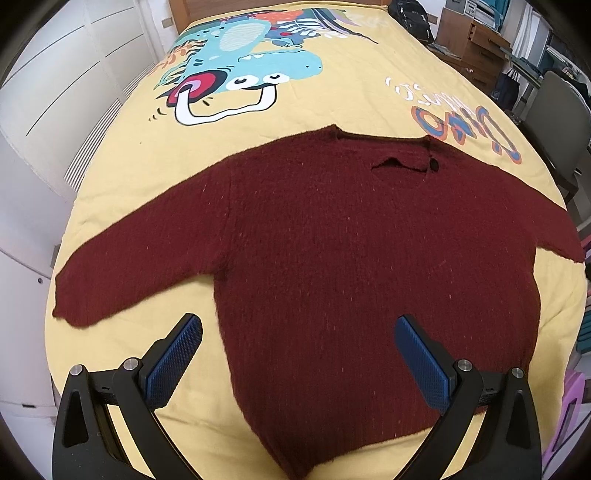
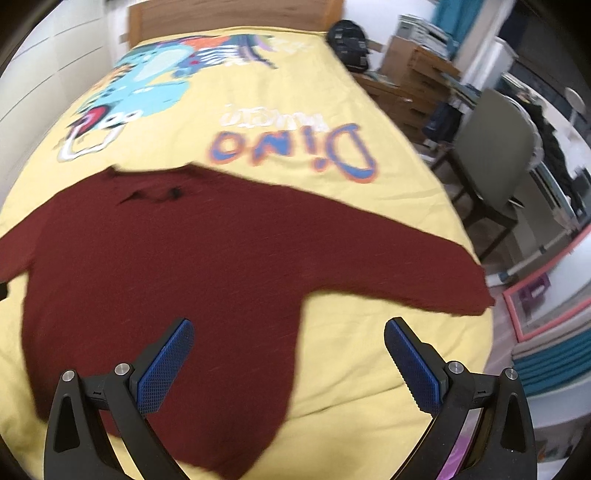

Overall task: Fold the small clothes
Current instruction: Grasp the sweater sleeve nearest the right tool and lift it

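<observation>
A dark red knitted sweater [image 1: 332, 251] lies flat on the yellow bedspread [image 1: 332, 99], both sleeves spread out, neck at the far side. It also shows in the right wrist view [image 2: 166, 258], blurred. My left gripper [image 1: 297, 332] is open and empty above the sweater's lower left part, near the left sleeve [image 1: 122, 273]. My right gripper [image 2: 288, 336] is open and empty above the sweater's lower right edge, below the right sleeve [image 2: 406, 269].
The bedspread [image 2: 295, 92] has a dinosaur print [image 1: 243, 70] and lettering [image 2: 295, 144]. A wooden headboard [image 2: 229, 14] is at the far end. A grey chair [image 2: 495, 147], a black backpack [image 2: 349, 40] and wooden drawers [image 1: 476, 48] stand right of the bed. White wardrobe doors [image 1: 55, 74] are left.
</observation>
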Available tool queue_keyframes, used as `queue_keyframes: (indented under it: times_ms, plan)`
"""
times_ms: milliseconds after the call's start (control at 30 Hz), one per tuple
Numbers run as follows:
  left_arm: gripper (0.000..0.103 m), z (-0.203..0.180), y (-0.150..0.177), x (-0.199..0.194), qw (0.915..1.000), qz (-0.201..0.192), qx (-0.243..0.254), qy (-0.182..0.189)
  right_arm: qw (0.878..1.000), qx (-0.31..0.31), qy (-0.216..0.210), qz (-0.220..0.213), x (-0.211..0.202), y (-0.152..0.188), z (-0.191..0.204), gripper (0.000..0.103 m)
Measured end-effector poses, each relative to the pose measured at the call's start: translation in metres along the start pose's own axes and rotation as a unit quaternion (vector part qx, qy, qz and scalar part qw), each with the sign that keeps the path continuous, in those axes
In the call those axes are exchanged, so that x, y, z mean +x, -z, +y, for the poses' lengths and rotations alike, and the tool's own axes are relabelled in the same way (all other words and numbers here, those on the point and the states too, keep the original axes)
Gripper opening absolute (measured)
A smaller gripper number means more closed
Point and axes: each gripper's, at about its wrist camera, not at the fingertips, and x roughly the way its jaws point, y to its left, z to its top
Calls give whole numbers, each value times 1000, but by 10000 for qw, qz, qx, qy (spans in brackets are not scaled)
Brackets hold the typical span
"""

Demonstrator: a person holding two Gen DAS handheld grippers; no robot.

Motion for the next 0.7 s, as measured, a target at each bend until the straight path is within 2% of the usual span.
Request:
queue_keyframes:
  times_ms: [133, 300, 467, 567, 700]
  plan:
    - [102, -1, -21, 16, 10000, 50, 37, -34, 9986, 508, 127, 114, 33, -10, -56, 103]
    - [102, -1, -45, 39, 10000, 67, -11, -40, 9896, 1338, 300, 443, 90, -13, -132, 103]
    - [102, -1, -59, 64, 9994, 174, -131, 261, 9677, 2339, 486, 806, 151, -1, -200, 103]
    - [102, -3, -61, 81, 9991, 345, -83, 237, 9521, 2799, 757, 967, 178, 8, -230, 103]
    - [102, 0, -56, 101, 9980, 584, -113, 201, 9371, 3224, 777, 1091, 203, 19, -260, 103]
